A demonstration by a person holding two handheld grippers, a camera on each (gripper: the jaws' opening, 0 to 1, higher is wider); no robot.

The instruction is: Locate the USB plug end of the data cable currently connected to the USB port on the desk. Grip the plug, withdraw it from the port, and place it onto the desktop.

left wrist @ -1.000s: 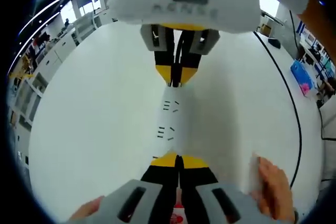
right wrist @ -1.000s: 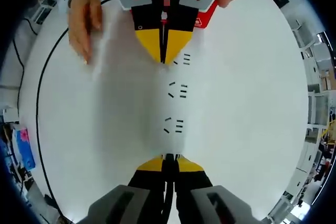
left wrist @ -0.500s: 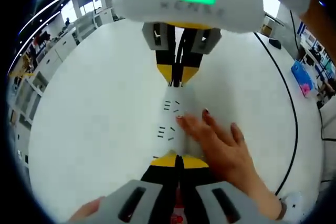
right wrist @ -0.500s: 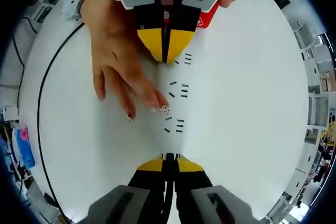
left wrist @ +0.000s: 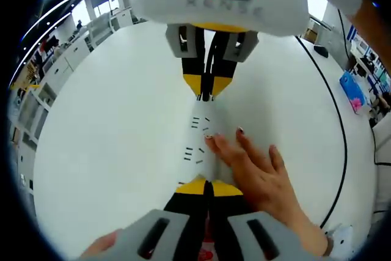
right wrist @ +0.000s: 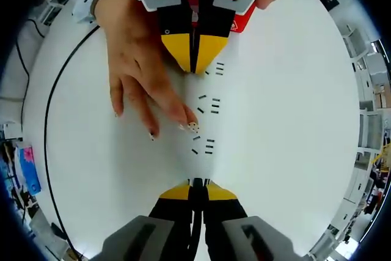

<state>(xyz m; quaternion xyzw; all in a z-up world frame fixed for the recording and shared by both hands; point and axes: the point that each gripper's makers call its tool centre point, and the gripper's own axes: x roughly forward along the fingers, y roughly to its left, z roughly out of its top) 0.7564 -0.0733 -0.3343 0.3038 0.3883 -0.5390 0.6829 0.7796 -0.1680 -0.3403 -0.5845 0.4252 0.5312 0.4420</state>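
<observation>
No USB plug or port could be made out. What lay mid-desk was a white power strip, a bare hand flat on it. The left gripper and right gripper faced each other at its ends, jaws pressed together, pinching nothing. A black cable curved near the desk edge. Risk: any gripper move could catch the fingers.

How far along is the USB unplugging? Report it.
Done: nothing. The yellow-tipped left gripper and right gripper sit shut and empty at either end of the white socket strip. In hand: a person's bare hand rests on that strip. Left: finding, gripping, pulling and placing the plug.
</observation>
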